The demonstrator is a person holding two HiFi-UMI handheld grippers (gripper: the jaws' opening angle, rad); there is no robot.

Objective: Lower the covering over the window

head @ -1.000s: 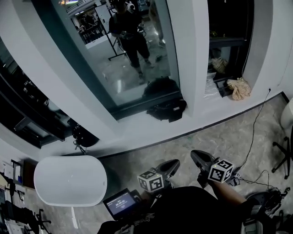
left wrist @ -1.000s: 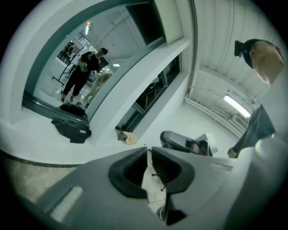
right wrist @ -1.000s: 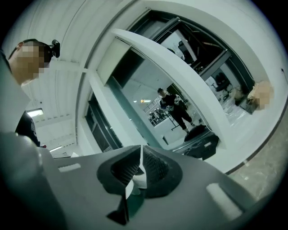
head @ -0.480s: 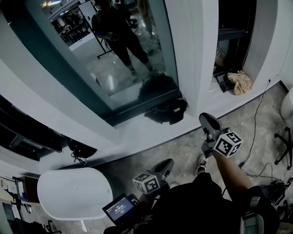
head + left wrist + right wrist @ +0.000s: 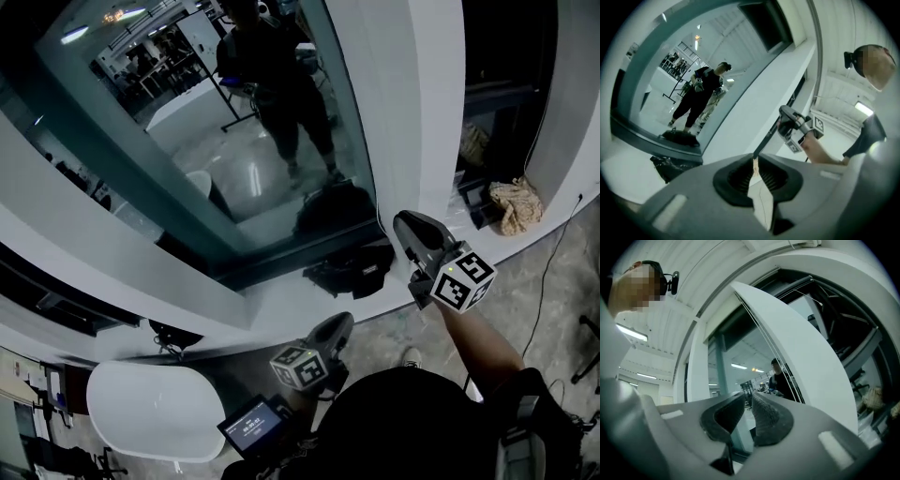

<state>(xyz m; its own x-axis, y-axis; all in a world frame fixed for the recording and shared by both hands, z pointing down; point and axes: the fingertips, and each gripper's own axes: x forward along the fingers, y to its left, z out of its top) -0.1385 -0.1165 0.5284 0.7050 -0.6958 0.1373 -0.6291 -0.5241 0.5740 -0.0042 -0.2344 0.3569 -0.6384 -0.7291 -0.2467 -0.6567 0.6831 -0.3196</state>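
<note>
White thin pull cords (image 5: 787, 375) could slip past the grey right gripper (image 5: 748, 397), whose empty jaws have just opened only narrowly; the grey left gripper (image 5: 754, 159) is pressed together

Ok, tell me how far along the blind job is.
Done: nothing; the window glass is bare, with no covering over it. In hand: the right gripper is up and points toward the cords, its jaws just opened a little, nothing between them. The left gripper sits low, shut and empty. Left: grip a cord and bring the covering down.
</note>
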